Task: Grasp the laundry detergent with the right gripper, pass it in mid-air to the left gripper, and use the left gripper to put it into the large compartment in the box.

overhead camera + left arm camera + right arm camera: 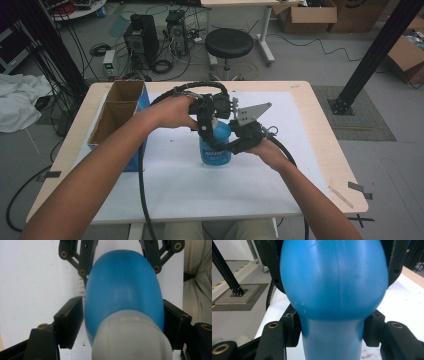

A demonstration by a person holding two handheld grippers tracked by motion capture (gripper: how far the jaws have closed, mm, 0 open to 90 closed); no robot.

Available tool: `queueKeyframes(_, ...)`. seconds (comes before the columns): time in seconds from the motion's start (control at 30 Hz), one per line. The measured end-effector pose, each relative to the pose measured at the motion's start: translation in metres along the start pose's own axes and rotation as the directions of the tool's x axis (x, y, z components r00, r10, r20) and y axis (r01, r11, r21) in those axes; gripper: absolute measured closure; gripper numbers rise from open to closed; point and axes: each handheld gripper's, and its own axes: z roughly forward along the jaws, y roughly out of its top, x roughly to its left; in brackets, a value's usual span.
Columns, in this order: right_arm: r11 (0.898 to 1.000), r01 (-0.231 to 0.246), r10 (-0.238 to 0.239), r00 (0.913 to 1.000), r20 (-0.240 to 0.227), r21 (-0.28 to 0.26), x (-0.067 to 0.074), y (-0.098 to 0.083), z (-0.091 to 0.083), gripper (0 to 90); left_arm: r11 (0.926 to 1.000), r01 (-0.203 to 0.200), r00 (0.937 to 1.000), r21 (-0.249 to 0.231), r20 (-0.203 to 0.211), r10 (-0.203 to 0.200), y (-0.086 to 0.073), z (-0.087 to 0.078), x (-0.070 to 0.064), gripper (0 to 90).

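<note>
A blue plastic bottle point(216, 146) with a white cap point(132, 340) stands upright on the white mat point(200, 185) at mid-table. My right gripper point(229, 146) comes in from the right and is shut on the bottle's body; in the right gripper view its pads point(293, 325) press the narrower waist of the bottle point(332, 277). My left gripper point(212, 122) reaches down from the left over the bottle's top. In the left gripper view its pads point(68, 322) flank the bottle point(122, 290) at the shoulder, with a thin white gap beside the cap. The right gripper's fingers point(83, 257) show beyond.
An open cardboard box point(117, 112) with a blue side stands at the table's left edge. A thin wooden stick point(340, 195) lies near the front right corner. Behind the table are a black stool point(229, 42) and computer towers point(142, 37) on the floor.
</note>
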Motion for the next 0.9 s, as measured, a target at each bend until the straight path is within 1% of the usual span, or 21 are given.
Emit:
queueKeyframes(0.4,1.0,0.0,0.0,1.0,-0.002,-0.002,0.0003,-0.0002,-0.0007,44.0,0.9999,-0.011,0.9999,0.002,0.003,0.011,0.0011,0.0006,-0.0004,32.9)
queueKeyframes(0.57,1.0,-0.002,0.002,1.0,0.0,-0.003,0.0002,-0.0005,-0.0012,44.1,0.9998,-0.019,0.9998,-0.004,0.008,0.019,0.0013,0.0002,-0.0016,36.9)
queueKeyframes(0.77,1.0,-0.002,0.002,1.0,-0.001,-0.001,0.0006,-0.0009,-0.0012,44.0,0.9997,-0.025,0.9997,0.002,0.01,0.025,0.0016,0.0007,-0.0017,37.2)
queueKeyframes(0.9,1.0,-0.001,0.001,1.0,0.003,0.001,0.0014,-0.0013,-0.0017,43.9,0.9995,-0.031,0.9995,0.001,0.002,0.031,0.0024,0.0007,-0.0026,37.6)
